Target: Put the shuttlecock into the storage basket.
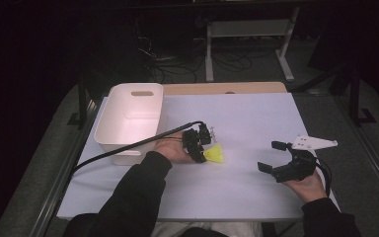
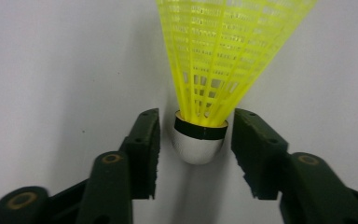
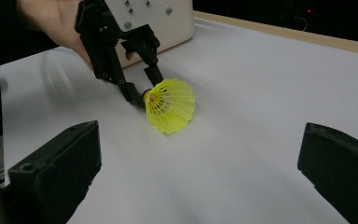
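A yellow plastic shuttlecock (image 1: 215,155) lies on its side on the white table cover (image 1: 249,116). Its white cork (image 2: 198,144) points at my left gripper (image 1: 200,152). In the left gripper view, the left gripper (image 2: 196,119) is open, one jaw on each side of the cork with a small gap on both sides. The right gripper view has the shuttlecock (image 3: 171,106) with its skirt opening toward the camera and the left gripper (image 3: 142,91) at its cork end. My right gripper (image 1: 270,156) is wide open and holds nothing, well to the right of the shuttlecock.
A white plastic bin (image 1: 128,123) stands at the table's back left, just behind the left hand. Its cream wall (image 3: 182,28) appears behind the left gripper. A black cable (image 1: 128,145) trails from the left gripper past the bin's front. Floor cables and a desk frame lie beyond the table.
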Tool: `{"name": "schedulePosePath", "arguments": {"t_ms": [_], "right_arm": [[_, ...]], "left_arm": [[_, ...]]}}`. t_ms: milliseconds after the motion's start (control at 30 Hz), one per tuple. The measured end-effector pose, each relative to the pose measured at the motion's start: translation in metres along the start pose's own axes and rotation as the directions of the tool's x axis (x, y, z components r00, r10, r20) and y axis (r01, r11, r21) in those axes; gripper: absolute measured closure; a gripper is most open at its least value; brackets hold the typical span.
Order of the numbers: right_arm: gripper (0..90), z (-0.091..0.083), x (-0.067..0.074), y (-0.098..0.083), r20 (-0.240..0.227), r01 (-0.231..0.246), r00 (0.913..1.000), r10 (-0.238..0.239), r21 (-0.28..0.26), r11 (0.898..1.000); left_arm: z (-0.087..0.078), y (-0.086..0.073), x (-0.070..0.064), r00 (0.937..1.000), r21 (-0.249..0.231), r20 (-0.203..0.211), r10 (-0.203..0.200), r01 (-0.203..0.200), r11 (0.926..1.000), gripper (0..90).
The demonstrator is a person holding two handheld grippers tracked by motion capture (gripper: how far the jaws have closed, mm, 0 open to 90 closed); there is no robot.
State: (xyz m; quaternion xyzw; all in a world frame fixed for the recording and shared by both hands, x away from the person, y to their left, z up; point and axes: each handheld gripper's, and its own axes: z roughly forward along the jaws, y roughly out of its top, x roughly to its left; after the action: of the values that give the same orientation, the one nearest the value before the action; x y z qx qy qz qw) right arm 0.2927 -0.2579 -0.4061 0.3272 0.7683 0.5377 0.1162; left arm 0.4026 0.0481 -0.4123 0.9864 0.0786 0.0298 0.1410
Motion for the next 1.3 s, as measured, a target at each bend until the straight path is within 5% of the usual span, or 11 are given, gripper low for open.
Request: {"name": "schedulePosePath", "arguments": {"t_ms": [200, 1300], "right_arm": [[0.0, 0.000, 0.000, 0.000, 0.001, 0.001, 1.0000, -0.001, 0.000, 1.000], [0.0, 0.000, 0.000, 0.000, 0.003, 0.000, 1.0000, 0.000, -0.001, 1.000]], "left_arm": [[0.000, 0.000, 0.001, 1.0000, 0.011, -0.002, -0.005, 0.005, 0.9999, 63.8], [-0.035, 0.008, -0.008, 0.9995, -0.027, 0.005, -0.031, 0.031, 0.9992, 64.5]]}}
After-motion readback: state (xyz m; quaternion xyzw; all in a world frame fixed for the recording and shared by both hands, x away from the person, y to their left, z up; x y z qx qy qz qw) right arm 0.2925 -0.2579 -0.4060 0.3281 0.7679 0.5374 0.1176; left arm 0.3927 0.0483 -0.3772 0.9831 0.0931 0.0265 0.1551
